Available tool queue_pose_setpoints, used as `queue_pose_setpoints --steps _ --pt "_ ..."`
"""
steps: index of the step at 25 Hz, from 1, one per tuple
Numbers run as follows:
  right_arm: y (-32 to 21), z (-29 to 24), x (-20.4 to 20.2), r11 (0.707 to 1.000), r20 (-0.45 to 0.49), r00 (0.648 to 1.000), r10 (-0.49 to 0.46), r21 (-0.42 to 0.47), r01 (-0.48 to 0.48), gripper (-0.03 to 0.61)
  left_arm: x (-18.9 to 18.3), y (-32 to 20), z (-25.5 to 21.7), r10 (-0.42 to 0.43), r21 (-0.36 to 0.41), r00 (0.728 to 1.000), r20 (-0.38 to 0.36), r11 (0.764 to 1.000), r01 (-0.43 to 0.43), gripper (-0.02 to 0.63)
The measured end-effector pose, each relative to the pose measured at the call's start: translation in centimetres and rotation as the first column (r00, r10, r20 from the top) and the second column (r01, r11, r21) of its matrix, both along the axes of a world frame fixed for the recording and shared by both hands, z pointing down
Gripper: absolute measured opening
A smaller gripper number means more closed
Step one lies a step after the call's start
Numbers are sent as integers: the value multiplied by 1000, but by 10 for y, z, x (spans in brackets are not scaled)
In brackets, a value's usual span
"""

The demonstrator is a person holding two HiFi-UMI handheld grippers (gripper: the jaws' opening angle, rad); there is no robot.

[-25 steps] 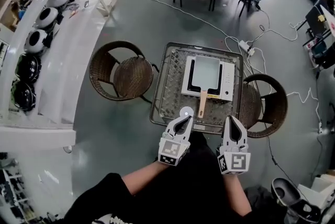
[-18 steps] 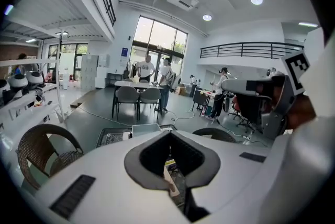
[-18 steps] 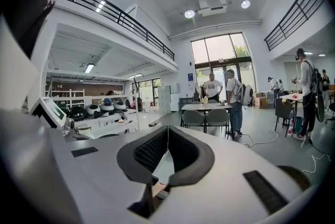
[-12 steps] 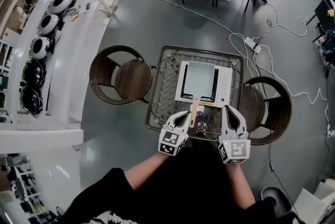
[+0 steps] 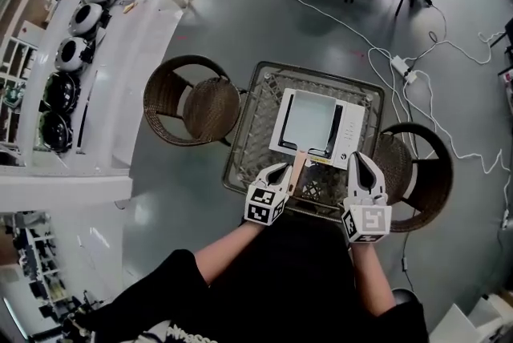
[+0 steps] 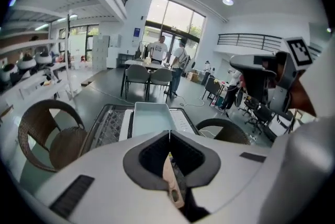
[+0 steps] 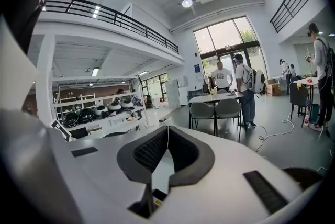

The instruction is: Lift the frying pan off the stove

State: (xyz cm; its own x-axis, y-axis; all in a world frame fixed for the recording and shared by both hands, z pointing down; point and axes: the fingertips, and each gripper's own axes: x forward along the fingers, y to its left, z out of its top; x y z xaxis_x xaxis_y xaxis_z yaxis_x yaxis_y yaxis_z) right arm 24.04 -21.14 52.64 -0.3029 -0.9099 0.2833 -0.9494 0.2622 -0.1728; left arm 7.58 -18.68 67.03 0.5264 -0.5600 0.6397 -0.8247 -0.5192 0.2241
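The frying pan [image 5: 309,119] still sits on the stove [image 5: 347,127]. Since a second ago, my left gripper [image 5: 284,170] has come forward over the pan's handle [image 5: 298,166]. Its jaws are shut tight on nothing. My right gripper [image 5: 358,159] is shut and empty too.

Head camera looks steeply down from above left gripper [image 5: 285,168] and right gripper [image 5: 358,158]; each gripper's camera faces forward, close behind its jaws. Head and left gripper views share the stove [image 5: 350,127] ahead.

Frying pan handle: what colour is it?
Pale tan, like light wood; the handle shows best in the left gripper view.
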Motion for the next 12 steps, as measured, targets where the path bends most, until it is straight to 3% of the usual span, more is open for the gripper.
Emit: queue_pose_setpoints --steps 3,7,9,12 --pt "-6 9 -3 1000 9 1000 -26 -17 26 31 0 -6 16 -58 -47 998 -8 997 57 15" --pt "-16 8 -5 999 29 999 -39 -3 39 31 9 -3 46 -9 -89 998 55 996 14 22" --pt "-20 7 -5 999 22 999 -49 14 49 31 16 3 66 30 -145 997 70 989 -20 99" --pt "-23 8 -7 998 16 998 -64 20 64 31 25 10 86 61 -225 996 63 973 -45 149"
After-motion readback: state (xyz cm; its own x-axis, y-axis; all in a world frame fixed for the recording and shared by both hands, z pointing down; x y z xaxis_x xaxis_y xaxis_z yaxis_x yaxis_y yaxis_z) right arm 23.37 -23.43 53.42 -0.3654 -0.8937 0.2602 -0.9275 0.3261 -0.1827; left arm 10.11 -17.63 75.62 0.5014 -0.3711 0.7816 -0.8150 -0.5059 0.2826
